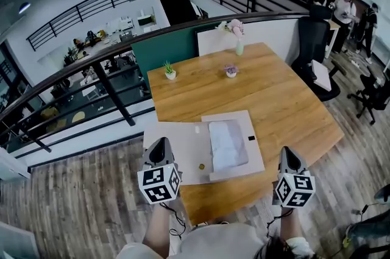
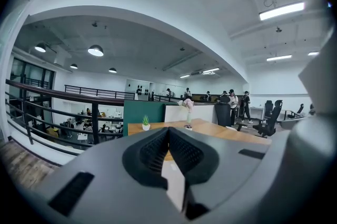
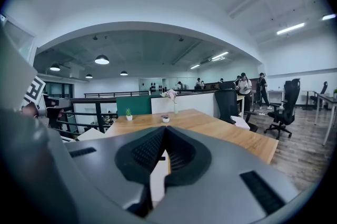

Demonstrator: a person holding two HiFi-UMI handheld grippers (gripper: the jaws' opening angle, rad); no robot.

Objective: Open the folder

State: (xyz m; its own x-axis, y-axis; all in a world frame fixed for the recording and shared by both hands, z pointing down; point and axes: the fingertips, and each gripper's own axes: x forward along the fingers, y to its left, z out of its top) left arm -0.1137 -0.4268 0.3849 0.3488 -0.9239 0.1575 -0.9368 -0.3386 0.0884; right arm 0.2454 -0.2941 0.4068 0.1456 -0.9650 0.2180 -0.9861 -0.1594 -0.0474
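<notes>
Apparently the main job is done: the folder [image 1: 186, 151] lies spread flat, its two covers side by side, so I judge little or nothing is left beyond drawing the tools away. It sits in the lower middle of the head view, at the near end of the wooden table [image 1: 286, 99]. Its left cover juts past the table's left edge over the floor, and its right cover rests fully on the wood.

The folder is pale beige card, plain and matte. On the right cover lies a whitish, slightly crinkled sheet [image 1: 228, 145], which may be a clear sleeve with paper in it; I cannot tell which. A small round brass-coloured stud [image 1: 201, 165] shows near the lower middle of the card, and a small black tab [image 1: 251, 138] sits by the right edge. What either does is too small to make out.

The left gripper [image 1: 161, 143] hangs at the lower left of the head view, its tip over the left cover's near corner; whether it touches the card I cannot tell. Its jaws are pressed together with nothing between them. The right gripper [image 1: 287, 153] is at the lower right, well apart from the folder, just past the table's near right edge. Its jaws also meet at the tips and hold nothing.
</notes>
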